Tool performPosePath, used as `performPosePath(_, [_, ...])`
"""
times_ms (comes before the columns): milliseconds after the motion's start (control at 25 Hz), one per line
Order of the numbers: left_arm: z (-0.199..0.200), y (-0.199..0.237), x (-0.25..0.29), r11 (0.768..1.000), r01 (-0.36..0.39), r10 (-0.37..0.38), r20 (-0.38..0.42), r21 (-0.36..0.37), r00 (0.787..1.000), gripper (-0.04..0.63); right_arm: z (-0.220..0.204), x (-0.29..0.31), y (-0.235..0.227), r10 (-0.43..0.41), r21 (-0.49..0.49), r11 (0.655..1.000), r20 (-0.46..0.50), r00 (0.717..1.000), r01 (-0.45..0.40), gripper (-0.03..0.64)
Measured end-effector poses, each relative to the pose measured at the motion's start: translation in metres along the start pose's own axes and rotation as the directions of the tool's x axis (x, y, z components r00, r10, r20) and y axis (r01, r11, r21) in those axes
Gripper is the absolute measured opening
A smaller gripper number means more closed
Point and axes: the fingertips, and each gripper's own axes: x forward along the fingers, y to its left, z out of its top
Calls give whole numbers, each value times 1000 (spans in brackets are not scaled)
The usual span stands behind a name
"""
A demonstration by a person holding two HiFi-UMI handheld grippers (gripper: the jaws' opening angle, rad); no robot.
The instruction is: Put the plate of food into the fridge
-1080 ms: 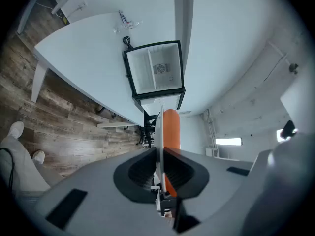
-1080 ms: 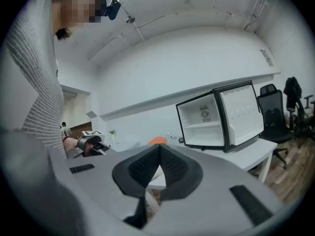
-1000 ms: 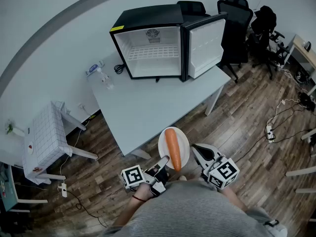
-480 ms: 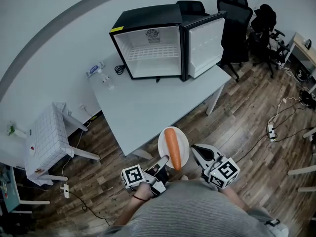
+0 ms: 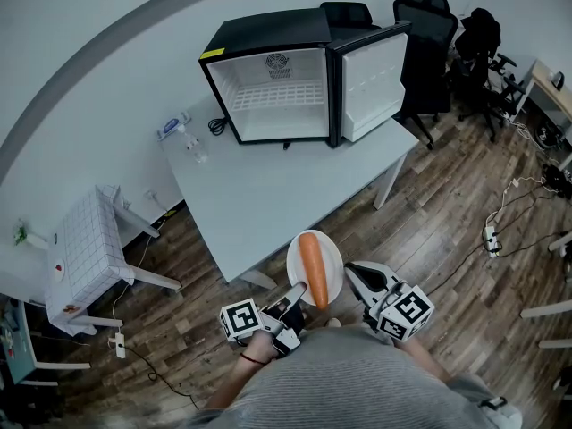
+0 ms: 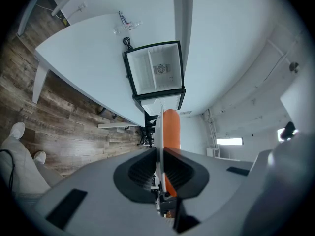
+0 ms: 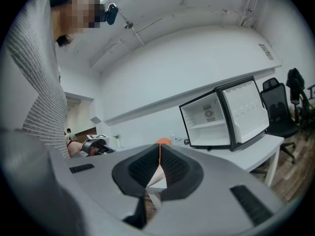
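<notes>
A white plate [image 5: 329, 259] with a long orange carrot [image 5: 311, 257] on it hangs over the floor, just short of the table's near edge. My left gripper [image 5: 296, 291] is shut on the plate's near rim. In the left gripper view the plate [image 6: 158, 132] shows edge-on between the jaws, with the carrot [image 6: 171, 127] to its right. My right gripper [image 5: 352, 272] is shut with nothing in it, just right of the plate. The black fridge [image 5: 273, 79] stands at the table's far end with its door [image 5: 374, 68] swung open, its white inside bare.
The grey table [image 5: 268, 195] lies between me and the fridge. A clear bottle [image 5: 192, 146] and a black cable [image 5: 215, 124] lie left of the fridge. Black office chairs [image 5: 431, 47] stand at the far right. A small white side table [image 5: 85, 250] is at the left.
</notes>
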Motion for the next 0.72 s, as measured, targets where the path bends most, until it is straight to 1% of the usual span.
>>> performPosePath(160, [3,6,-3,999,-30,30,5,26,1000,43,0,-1,-2,-4,0,1000,1,1000,4,14])
performPosePath(320, [0,0,2,1000,-4,4,11,-8,1000,43,1,-3,-6,-9,9,1000,5,1000,9,14])
performPosePath(480, [-2,8,0,998,-46,46,3,44,999,43,0,-8,-9,-15,18,1000,6,1000,15,14])
performPosePath(560, [-4,6,3,999,-32,32,8,26,999,43,-1,-10,-13,-19,24,1000,3,1000,19,14])
performPosePath(640, [-6,3,6,1000,-13,14,20,-12,1000,43,-4,-12,-17,-23,32,999,1,1000,23,14])
performPosePath(720, [-6,4,6,999,-11,12,30,-31,999,43,-5,-14,-18,-27,37,999,0,1000,27,14])
